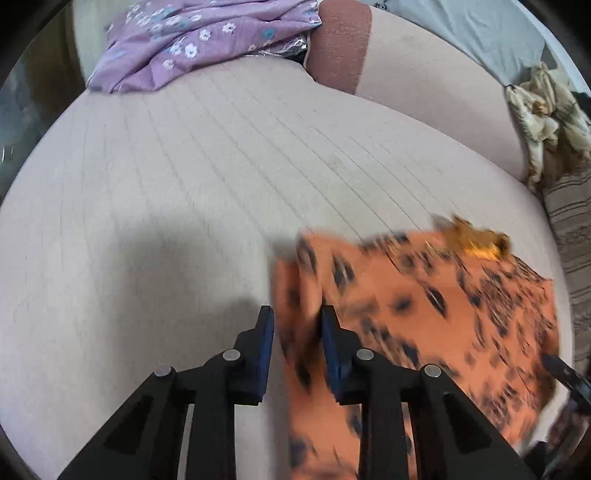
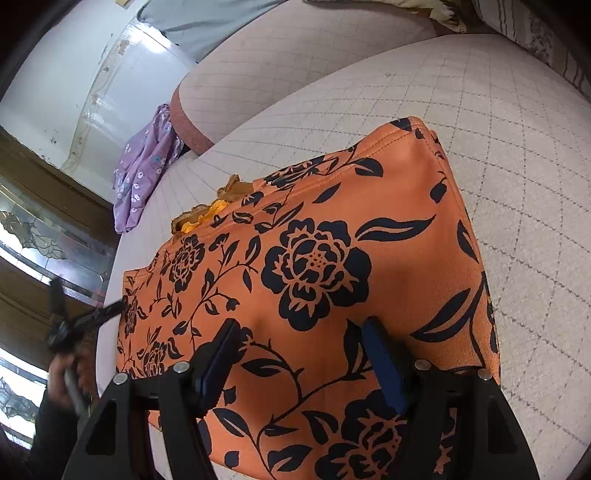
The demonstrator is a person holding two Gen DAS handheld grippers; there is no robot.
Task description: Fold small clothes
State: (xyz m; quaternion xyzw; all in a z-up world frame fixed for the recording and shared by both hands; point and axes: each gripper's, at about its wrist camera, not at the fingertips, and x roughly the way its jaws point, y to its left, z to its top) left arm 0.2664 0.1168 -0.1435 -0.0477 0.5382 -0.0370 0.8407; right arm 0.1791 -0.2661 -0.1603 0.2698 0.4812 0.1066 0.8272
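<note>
Spread apart, my right gripper (image 2: 301,326) hovered over the orange floral garment (image 2: 332,236) lying flat on the quilted cushion (image 2: 498,129). My left gripper (image 1: 297,314) stood parted too, the garment's blurred edge between its fingers; a purple cloth (image 1: 192,40) lay far ahead.

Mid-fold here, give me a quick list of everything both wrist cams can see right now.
garment: one, orange with black flowers, flat on the cushion.
yellow cloth: one, peeking out at the garment's far edge.
purple cloth: one, white flowers, heaped at the cushion's far end.
cushion: one, pale pink, quilted.
grey cloth: one, behind the cushion.
left tongs: open at the garment's blurred left edge.
right tongs: open, over the garment.
</note>
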